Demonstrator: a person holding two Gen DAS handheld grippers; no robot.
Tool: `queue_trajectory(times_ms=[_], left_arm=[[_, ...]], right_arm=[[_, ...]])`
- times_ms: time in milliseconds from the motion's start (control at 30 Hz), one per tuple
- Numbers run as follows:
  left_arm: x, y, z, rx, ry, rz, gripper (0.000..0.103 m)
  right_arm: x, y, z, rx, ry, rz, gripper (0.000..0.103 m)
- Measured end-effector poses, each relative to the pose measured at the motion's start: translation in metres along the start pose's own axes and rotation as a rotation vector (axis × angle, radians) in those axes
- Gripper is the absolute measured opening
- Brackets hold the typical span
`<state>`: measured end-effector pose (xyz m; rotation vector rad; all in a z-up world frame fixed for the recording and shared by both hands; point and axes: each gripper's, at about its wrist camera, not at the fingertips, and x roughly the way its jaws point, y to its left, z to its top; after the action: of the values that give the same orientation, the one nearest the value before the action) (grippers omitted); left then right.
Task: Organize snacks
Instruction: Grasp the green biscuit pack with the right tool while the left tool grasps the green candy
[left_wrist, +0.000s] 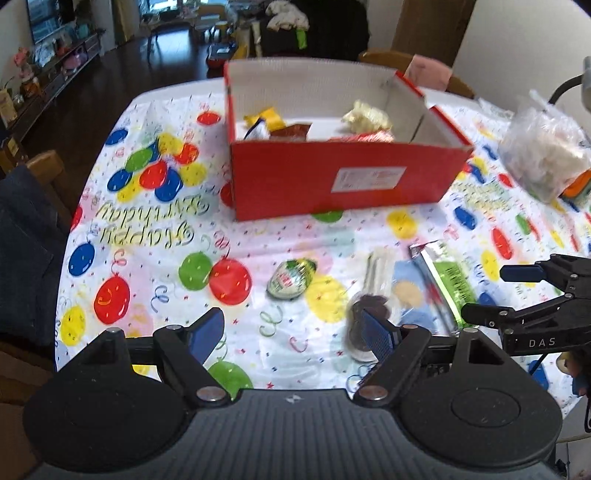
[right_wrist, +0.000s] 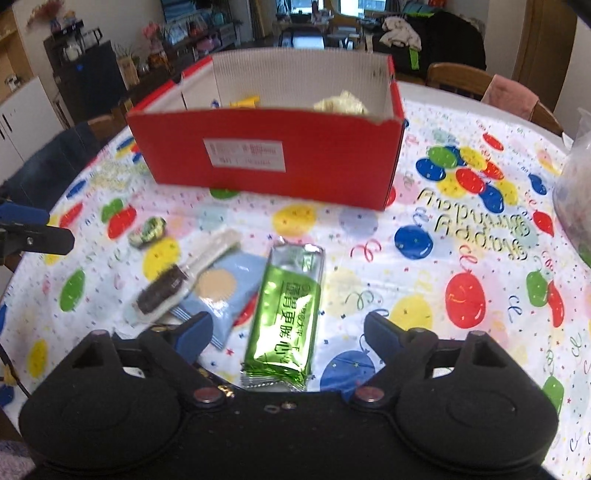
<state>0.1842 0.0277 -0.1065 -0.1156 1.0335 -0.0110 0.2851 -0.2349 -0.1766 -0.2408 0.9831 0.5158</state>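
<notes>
A red cardboard box (left_wrist: 332, 177) stands mid-table with several snacks inside; it also shows in the right wrist view (right_wrist: 266, 166). In front of it lie a small green-and-white oval snack (left_wrist: 290, 278), a clear packet with dark cookies (left_wrist: 365, 314), a light blue packet (right_wrist: 221, 291) and a long green foil packet (right_wrist: 286, 314). My left gripper (left_wrist: 295, 336) is open and empty above the table, near the oval snack and the cookie packet. My right gripper (right_wrist: 288, 338) is open, its fingers on either side of the green foil packet's near end.
A balloon-print birthday tablecloth (left_wrist: 155, 229) covers the table. A clear plastic bag of food (left_wrist: 543, 155) sits at the right. Wooden chairs (right_wrist: 461, 79) stand beyond the far edge; a chair with dark cloth (left_wrist: 26, 221) is at the left.
</notes>
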Motion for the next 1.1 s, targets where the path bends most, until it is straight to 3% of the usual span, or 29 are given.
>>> queue_trajectory(times_ms=[67, 300, 433, 633, 733, 967, 1100], left_arm=[[0.006, 0.003, 0.000, -0.011, 0.017, -0.002, 0.080], [0.026, 0.001, 0.007, 0.030, 0.052, 0.006, 0.080], [0.038, -0.003, 0.013, 0.065, 0.075, 0.004, 0.080], [0.054, -0.003, 0.021, 0.082, 0.102, 0.003, 0.080], [0.063, -0.003, 0.025, 0.082, 0.114, 0.005, 0.080], [0.082, -0.006, 0.035, 0.087, 0.135, 0.006, 0.079], [0.092, -0.008, 0.039, 0.087, 0.153, 0.004, 0.065]], right_arm=[[0.010, 0.001, 0.001, -0.009, 0.023, -0.005, 0.077], [0.029, 0.008, 0.010, -0.047, 0.062, -0.021, 0.070], [0.038, 0.007, 0.013, -0.053, 0.083, -0.026, 0.058], [0.041, 0.005, 0.015, -0.053, 0.090, -0.028, 0.052], [0.041, 0.007, 0.015, -0.068, 0.083, -0.037, 0.042], [0.036, -0.005, 0.015, -0.027, 0.080, -0.010, 0.041], [0.029, -0.012, 0.015, 0.002, 0.066, -0.003, 0.041]])
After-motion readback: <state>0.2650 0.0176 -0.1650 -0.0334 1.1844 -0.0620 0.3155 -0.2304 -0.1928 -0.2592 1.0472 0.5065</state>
